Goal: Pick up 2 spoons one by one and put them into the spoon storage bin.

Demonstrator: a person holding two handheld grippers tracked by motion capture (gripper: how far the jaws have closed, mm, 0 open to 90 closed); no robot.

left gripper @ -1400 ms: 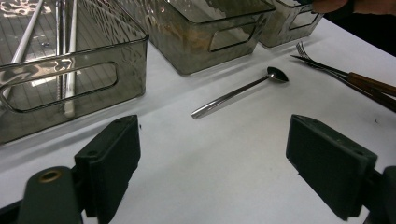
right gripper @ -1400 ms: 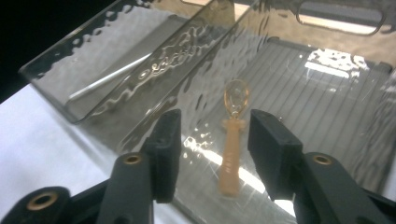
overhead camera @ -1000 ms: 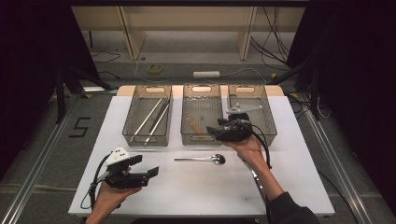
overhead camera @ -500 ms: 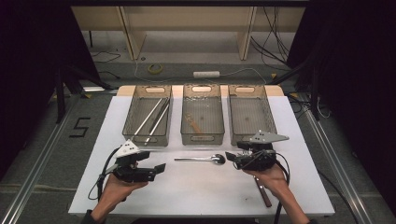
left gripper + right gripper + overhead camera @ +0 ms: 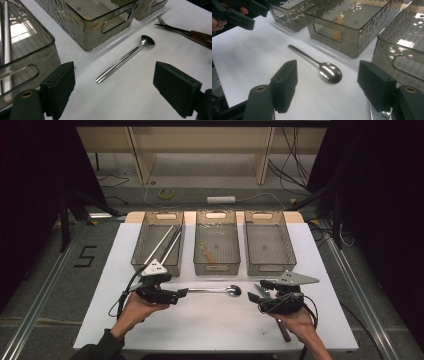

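A steel spoon (image 5: 216, 290) lies on the white table (image 5: 210, 330) in front of the middle bin, its bowl to the right. My left gripper (image 5: 180, 294) is open and sits just left of the handle's end. In the left gripper view the spoon (image 5: 122, 60) lies ahead between the wide jaws of the left gripper (image 5: 113, 80). My right gripper (image 5: 257, 291) is to the right of the spoon's bowl. Its jaws have just been opening and hold nothing. In the right gripper view the spoon (image 5: 322, 67) lies ahead of the right gripper (image 5: 328, 80).
Three smoky clear bins stand in a row at the back: the left bin (image 5: 159, 244) holds long metal sticks, the middle bin (image 5: 217, 242) a small brown item, and the right bin (image 5: 268, 242) looks bare. A brown-handled fork (image 5: 180, 28) and knife lie under my right gripper.
My right gripper has come back from over the bins and down to the table at the front right. My left gripper has moved right, up to the spoon's handle.
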